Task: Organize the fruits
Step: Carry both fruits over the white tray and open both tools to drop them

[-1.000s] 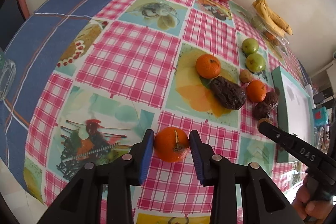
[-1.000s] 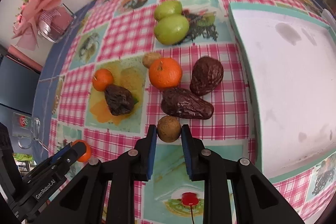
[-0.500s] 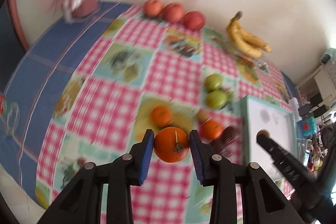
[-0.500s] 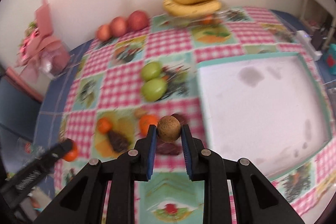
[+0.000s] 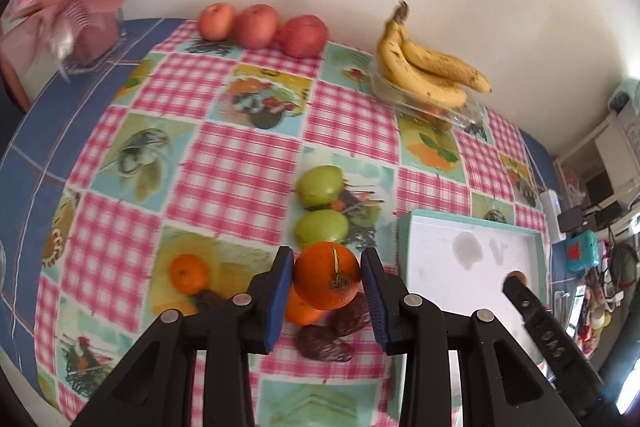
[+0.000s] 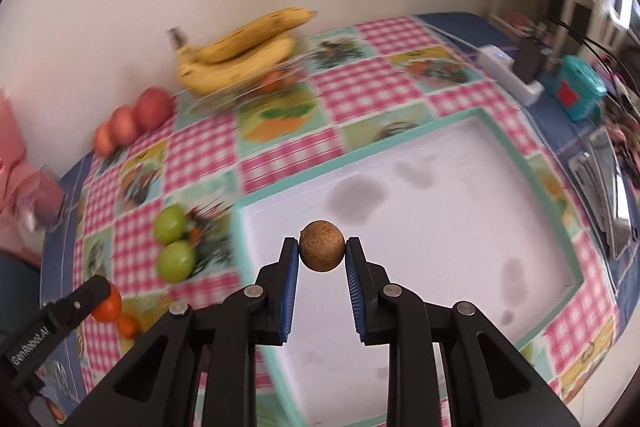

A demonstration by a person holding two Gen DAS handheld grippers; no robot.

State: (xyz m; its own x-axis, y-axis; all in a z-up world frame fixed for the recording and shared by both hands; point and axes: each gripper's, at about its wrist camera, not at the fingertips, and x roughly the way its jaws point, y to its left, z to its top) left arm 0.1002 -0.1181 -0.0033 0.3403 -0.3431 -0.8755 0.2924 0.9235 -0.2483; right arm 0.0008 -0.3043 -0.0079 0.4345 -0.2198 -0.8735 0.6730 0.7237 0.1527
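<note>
my left gripper (image 5: 327, 283) is gripping an orange (image 5: 327, 275) above the fruit pile on the table (image 5: 240, 163). my right gripper (image 6: 322, 251) is clamping a small brown fruit (image 6: 322, 251) over the white tray (image 6: 440, 227).

The tablecloth (image 5: 240, 163) is a patchwork of pink-and-white gingham squares and pale turquoise and yellow squares printed with fruit and birds, bordered in blue at its edges. The tray (image 6: 532, 183) is white with grey smudges and a mint-green rim. The left gripper (image 5: 327, 281) and right gripper (image 6: 322, 253) are black with blue pads. One holds a bright orange mandarin (image 5: 327, 281) with a brown stem, the other a speckled tan-brown round fruit (image 6: 322, 251). Near the far edge lie yellow, brown-flecked bananas (image 5: 428, 75) and red apples (image 5: 260, 27); two apples (image 5: 320, 203) mid-cloth are green.
</note>
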